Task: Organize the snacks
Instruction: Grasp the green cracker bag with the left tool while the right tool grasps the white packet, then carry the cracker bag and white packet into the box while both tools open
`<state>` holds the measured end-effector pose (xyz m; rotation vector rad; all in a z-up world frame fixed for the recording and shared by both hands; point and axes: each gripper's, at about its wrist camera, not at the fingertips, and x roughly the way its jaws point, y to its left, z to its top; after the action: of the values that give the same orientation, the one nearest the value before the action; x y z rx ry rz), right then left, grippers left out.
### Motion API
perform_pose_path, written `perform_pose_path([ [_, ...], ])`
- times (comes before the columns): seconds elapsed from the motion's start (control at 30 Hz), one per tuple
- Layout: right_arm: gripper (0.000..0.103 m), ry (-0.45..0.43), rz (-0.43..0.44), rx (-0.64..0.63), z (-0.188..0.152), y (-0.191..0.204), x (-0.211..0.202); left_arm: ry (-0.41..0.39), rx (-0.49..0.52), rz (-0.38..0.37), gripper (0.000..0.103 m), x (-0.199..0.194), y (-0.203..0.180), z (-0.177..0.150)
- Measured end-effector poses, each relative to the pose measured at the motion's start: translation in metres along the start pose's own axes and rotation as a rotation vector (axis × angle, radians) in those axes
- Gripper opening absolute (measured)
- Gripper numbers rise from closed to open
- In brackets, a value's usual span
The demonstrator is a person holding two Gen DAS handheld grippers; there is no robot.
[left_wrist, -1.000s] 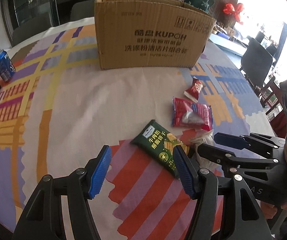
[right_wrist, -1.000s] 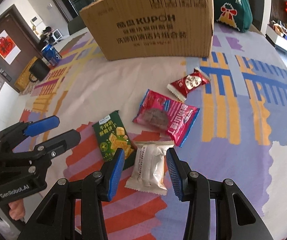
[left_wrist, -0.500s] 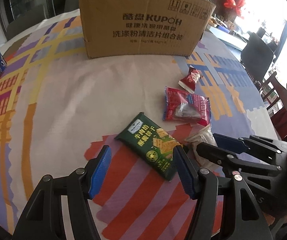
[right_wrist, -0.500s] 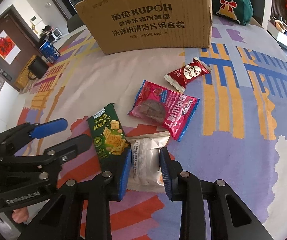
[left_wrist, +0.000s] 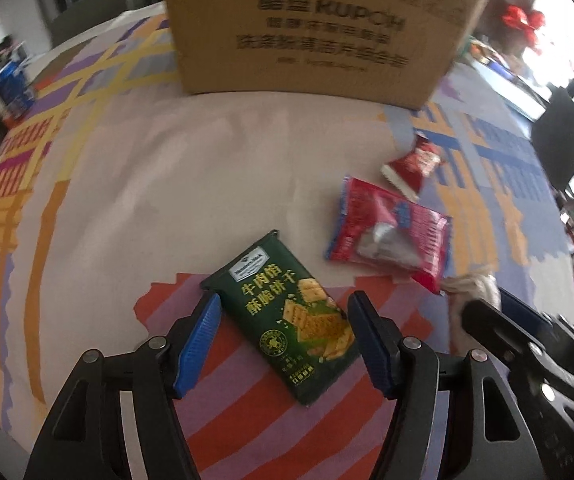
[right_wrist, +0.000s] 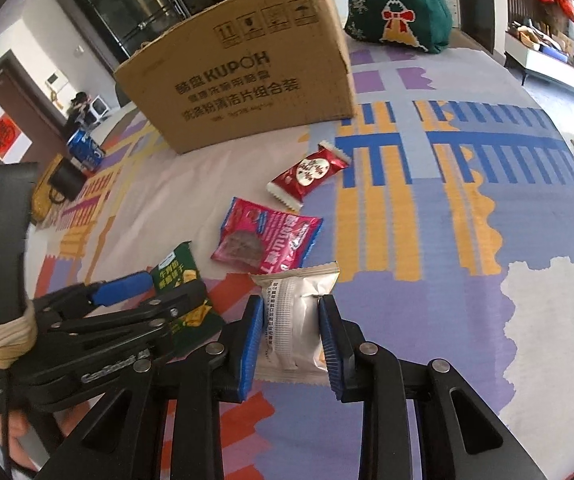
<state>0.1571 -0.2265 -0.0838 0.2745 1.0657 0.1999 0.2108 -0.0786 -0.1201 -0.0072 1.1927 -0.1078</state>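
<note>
upright on the bench [right_wrist: 527,240], the cardboard box [right_wrist: 247,80] hides its inside. right tongs [right_wrist: 291,320] clamp the white packet [right_wrist: 295,320]; left tongs [left_wrist: 283,324], jaws just widening, straddle the green cracker packet [left_wrist: 287,312] untouched.

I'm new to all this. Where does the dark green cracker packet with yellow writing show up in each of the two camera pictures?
Left wrist view: the dark green cracker packet lies low in the centre, between the left gripper's open blue fingers.
Right wrist view: the packet sits left of centre, partly hidden behind the left gripper.
Shared landmark: the brown cardboard box stands at the back in both views.
</note>
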Motion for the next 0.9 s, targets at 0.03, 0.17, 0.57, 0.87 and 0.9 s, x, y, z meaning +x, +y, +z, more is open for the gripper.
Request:
perform_pose_path([
  [0.03, 0.030, -0.003, 0.000, 0.001, 0.000, 0.000, 0.000, 0.002, -0.012, 0.006, 0.067, 0.002, 0.000, 0.000],
  [0.17, 0.030, -0.014, 0.011, 0.005, 0.001, -0.002, 0.000, 0.009, -0.024, 0.028, 0.069, 0.008, -0.002, -0.001],
  [0.57, 0.030, -0.017, 0.027, -0.007, 0.000, 0.001, 0.003, -0.016, -0.001, -0.010, 0.044, 0.001, 0.006, -0.004],
  [0.87, 0.030, -0.027, 0.016, -0.025, 0.003, 0.009, 0.000, -0.044, -0.004, -0.055, 0.043, -0.015, 0.017, -0.005],
  [0.9, 0.030, -0.029, 0.015, -0.026, 0.004, 0.009, 0.000, -0.050, -0.002, -0.059, 0.043, -0.017, 0.018, -0.004],
])
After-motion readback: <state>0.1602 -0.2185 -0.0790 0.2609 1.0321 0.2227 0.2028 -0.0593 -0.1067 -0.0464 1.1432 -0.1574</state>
